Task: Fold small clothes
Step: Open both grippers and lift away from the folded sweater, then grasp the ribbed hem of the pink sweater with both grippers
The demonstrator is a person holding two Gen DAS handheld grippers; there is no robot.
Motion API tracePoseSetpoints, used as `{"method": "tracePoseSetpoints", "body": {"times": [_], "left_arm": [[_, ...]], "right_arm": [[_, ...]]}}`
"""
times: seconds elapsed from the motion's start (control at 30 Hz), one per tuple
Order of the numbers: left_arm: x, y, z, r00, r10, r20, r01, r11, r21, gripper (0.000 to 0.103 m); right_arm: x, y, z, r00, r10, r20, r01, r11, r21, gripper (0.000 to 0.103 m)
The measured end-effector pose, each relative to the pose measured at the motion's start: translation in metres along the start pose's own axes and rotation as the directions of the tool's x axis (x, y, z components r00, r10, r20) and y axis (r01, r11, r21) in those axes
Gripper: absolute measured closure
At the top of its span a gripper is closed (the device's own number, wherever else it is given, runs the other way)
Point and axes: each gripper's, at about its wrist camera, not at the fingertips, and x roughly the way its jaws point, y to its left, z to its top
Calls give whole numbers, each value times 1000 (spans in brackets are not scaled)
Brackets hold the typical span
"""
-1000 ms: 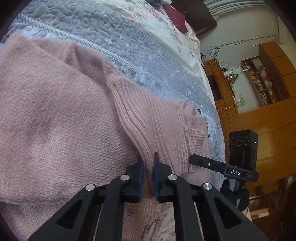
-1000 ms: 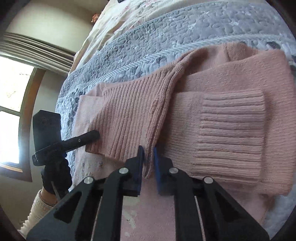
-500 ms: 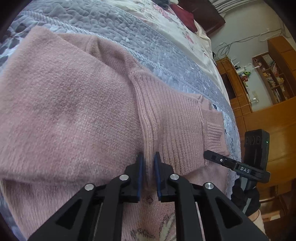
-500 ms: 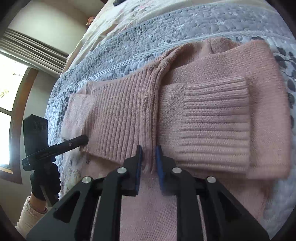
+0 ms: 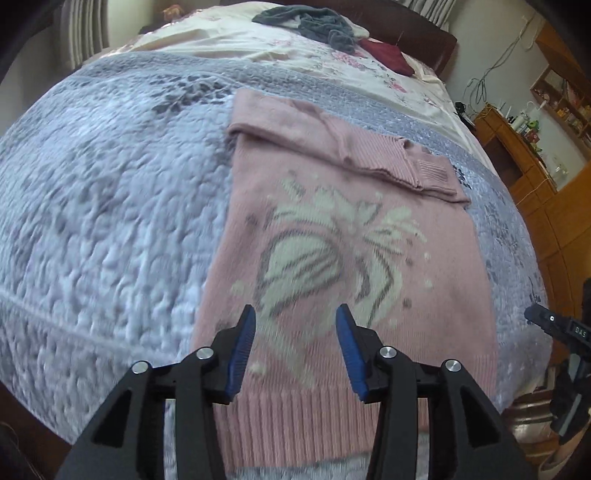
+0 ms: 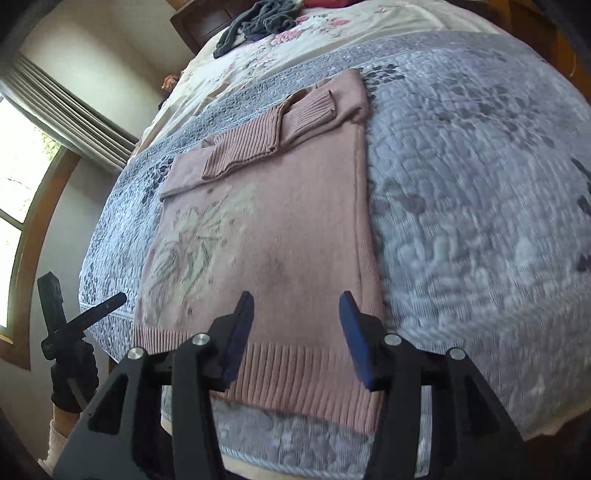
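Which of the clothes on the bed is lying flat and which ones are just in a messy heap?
The pink sweater lies flat on the grey quilt, sleeves folded across its top. The dark grey clothes sit bunched in a heap at the far end; the dark red one beside them looks crumpled.

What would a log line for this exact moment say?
stage: sleeves folded in | pink sweater: flat on bed | left hand-held gripper: open, empty | right hand-held gripper: open, empty

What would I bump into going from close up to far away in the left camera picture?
Left tongs → pink sweater → its folded sleeves → grey quilt → flowery sheet → grey clothes pile.
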Motion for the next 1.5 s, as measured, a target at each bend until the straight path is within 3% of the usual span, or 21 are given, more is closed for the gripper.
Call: {"method": "tracePoseSetpoints", "body": {"times": [0.13,0.37,0.77,0.9,0.93,1.0,1.03,1.07,1.3,1.5], "left_arm": [[-22,22,-37,997,72,1,-72,997,-4,55],[-28,55,-66,998,45,-44,-48,996,-78,51],[26,72,-76,988,-58,-144,32,983,-180,51],[33,68,-75,988,-49,-146,22,983,-181,51],[33,67,-75,988,-50,-143,23,982,-188,53],[31,67,-73,989,-55,-137,28,981,-193,68],[30,68,-72,989,-58,-139,29,980,-199,78],[29,68,-71,987,-84,-138,54,977,-208,90],[0,70,-66,977,-201,-68,180,954,-238,95],[-32,61,-33,959,-281,42,283,930,-233,95]], "right_arm": [[-20,-11,-37,999,-43,-4,43,999,16,51],[-8,-32,-70,995,-65,-70,69,996,53,49],[46,-53,-87,980,-35,-195,61,990,128,48],[55,-51,-89,978,-18,-206,43,992,119,48],[56,-51,-88,978,-19,-208,44,992,115,50],[56,-48,-86,977,-31,-211,53,994,98,63],[55,-47,-85,977,-16,-213,38,994,99,82],[55,-46,-84,975,31,-219,-5,993,118,92],[24,-43,-74,965,223,-138,-195,962,191,93],[-11,-39,-44,941,336,-44,-319,923,217,93]]}}
